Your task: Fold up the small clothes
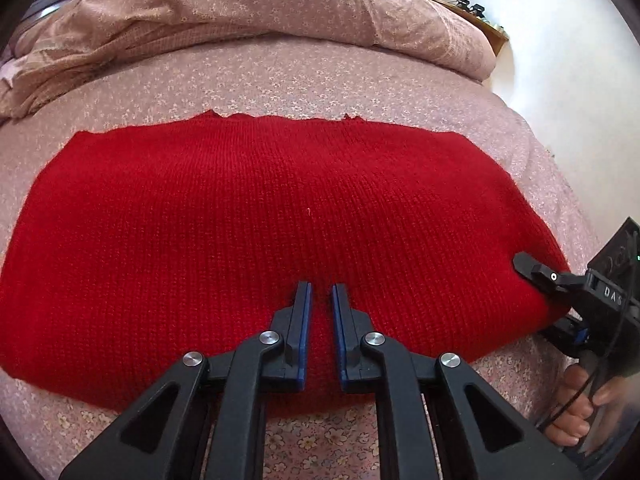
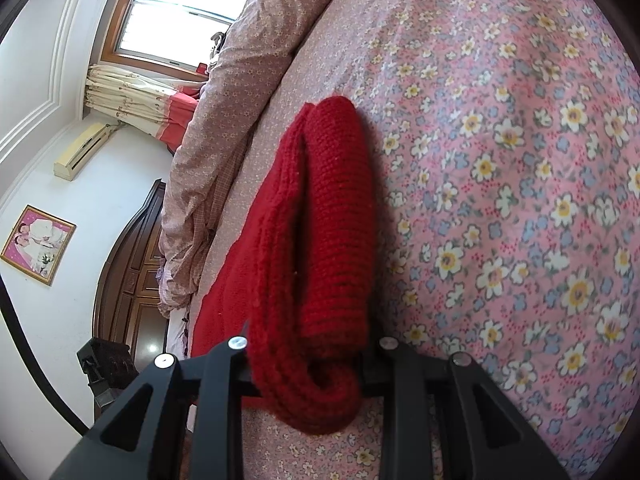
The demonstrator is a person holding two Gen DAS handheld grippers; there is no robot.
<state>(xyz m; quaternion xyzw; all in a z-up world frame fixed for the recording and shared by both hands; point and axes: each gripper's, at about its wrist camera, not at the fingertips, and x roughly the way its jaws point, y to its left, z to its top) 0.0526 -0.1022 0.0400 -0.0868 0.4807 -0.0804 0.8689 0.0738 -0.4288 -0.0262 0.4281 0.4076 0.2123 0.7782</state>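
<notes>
Crumpled quilt [image 1: 240, 12], floral bedsheet [image 2: 520, 200], framed photo [image 2: 38, 244].

So from my left wrist cam the sweater [image 1: 280, 216] lies flat across the bed [image 1: 320, 80], with a bunched-up quilt [image 1: 240, 12] behind it. My left gripper [image 1: 321, 292] sits on the near hem, about mid-width. My right gripper [image 1: 532, 270] is off at the sweater's right edge, with folded layers wedged between its jaws.

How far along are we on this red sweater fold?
Done: the red sweater lies flat on the bed in a wide band, layers doubled at one end. In hand: right gripper clamps that thick end; left gripper sits nearly shut on the near edge. Left: probably folding it smaller.
</notes>
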